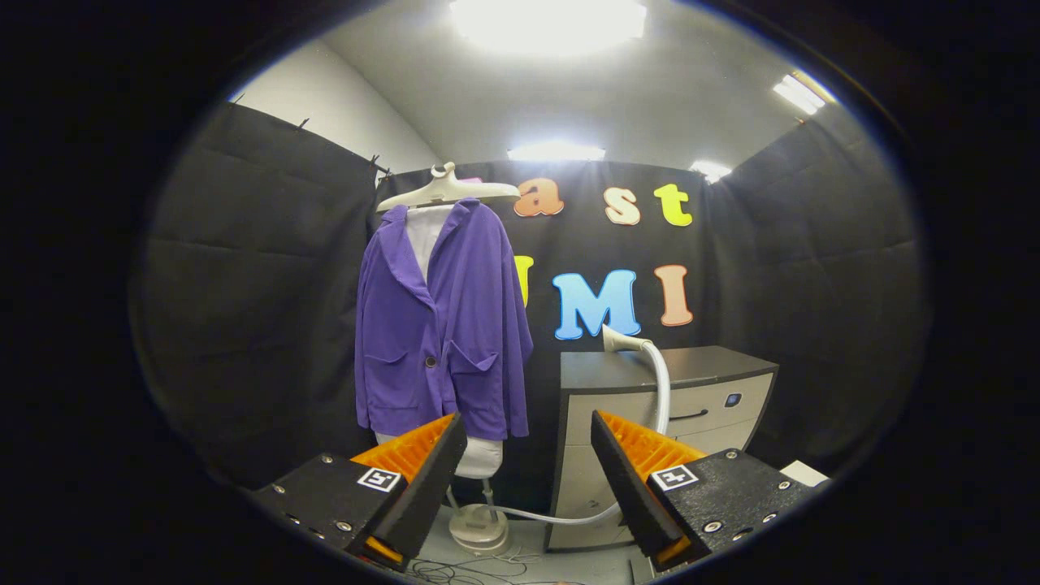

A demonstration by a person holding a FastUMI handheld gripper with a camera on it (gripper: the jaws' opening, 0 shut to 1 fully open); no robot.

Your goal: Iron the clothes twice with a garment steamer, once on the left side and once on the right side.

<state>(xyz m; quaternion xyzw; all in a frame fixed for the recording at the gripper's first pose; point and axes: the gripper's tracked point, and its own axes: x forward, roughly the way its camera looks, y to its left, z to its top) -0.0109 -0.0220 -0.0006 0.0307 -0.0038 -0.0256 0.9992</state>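
Note:
A purple jacket (443,325) hangs on a white mannequin torso with a pale hanger (447,191), beyond my left finger. The steamer head (621,340) rests on top of a dark cabinet (674,366), to the jacket's right. Its pale hose (662,390) curves down the cabinet front to the stand's base (479,526) on the floor. My gripper (528,431) is open with nothing between its fingers. It is well short of both the jacket and the steamer head.
The cabinet has light drawer fronts with a dark handle (691,415). Thin cables (479,569) lie on the floor near the stand's base. Black cloth walls close the booth on the left, back and right.

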